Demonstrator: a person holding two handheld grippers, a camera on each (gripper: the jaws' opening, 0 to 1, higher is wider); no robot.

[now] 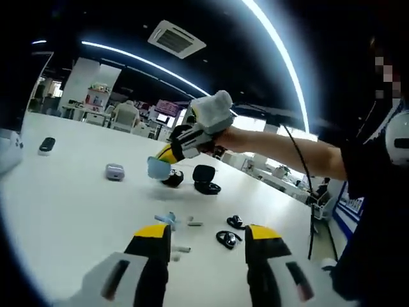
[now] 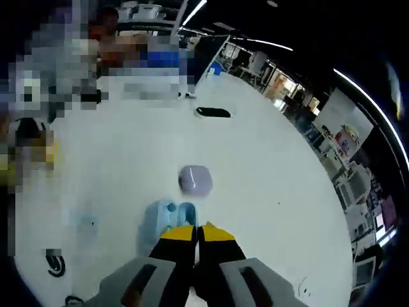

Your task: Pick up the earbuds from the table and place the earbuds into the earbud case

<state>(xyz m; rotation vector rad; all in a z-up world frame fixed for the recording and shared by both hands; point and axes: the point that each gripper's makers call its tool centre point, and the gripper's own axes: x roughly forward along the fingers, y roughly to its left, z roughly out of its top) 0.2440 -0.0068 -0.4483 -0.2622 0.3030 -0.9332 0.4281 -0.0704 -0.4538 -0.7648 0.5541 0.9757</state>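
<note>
Two black earbuds [image 1: 227, 239] lie on the white table [image 1: 77, 211] just ahead of my left gripper [image 1: 208, 233], whose yellow-tipped jaws stand open and empty. Further off sits an open black earbud case [image 1: 205, 177] with another black piece [image 1: 173, 180] beside it. My right gripper [image 1: 165, 157], held by a person's hand, hangs above the table left of that case, shut on a light blue earbud case [image 1: 158, 168]. In the right gripper view that blue case [image 2: 169, 216] sticks out past the closed jaws of the right gripper [image 2: 196, 229].
A lilac case [image 1: 115, 171] [image 2: 195, 179] lies on the table's left part. A flat black object [image 1: 46, 144] [image 2: 213, 112] rests further off. Small light blue pieces [image 1: 167, 219] are scattered near my left jaws. One black earbud [image 2: 56, 263] lies at the lower left.
</note>
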